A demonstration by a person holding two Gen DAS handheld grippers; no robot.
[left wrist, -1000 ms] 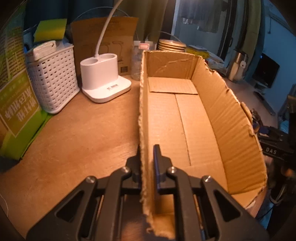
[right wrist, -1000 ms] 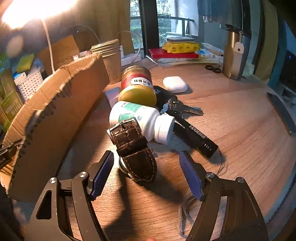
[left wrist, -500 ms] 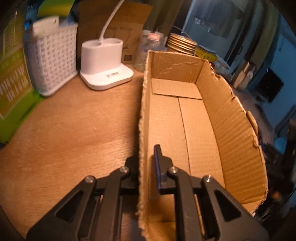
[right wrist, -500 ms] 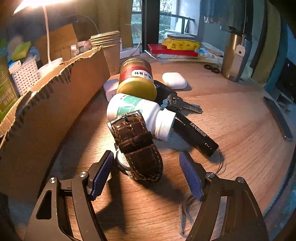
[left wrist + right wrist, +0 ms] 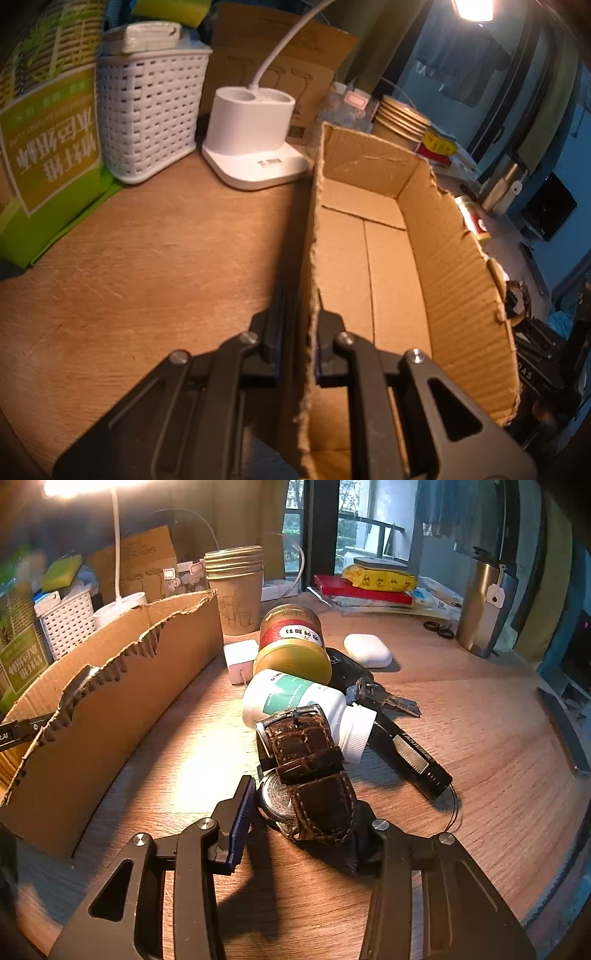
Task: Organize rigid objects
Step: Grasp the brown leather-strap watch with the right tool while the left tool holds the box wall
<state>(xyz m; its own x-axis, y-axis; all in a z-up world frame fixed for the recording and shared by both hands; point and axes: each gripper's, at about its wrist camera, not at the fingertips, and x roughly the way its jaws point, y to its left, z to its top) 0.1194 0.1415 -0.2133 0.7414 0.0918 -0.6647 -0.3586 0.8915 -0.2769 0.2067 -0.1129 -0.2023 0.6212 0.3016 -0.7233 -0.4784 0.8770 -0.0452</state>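
Lamp-lit wooden desk holds cardboard box; window behind.

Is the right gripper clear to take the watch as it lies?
Probably yes. The right gripper is closing with the watch between its fingers and nothing blocking; the strap leans on the white bottle, which may shift.

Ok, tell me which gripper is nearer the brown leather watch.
Right. The right gripper has the watch between its fingers, and they are closing on it. The left gripper is across the table, clamped on the near wall of the cardboard box.
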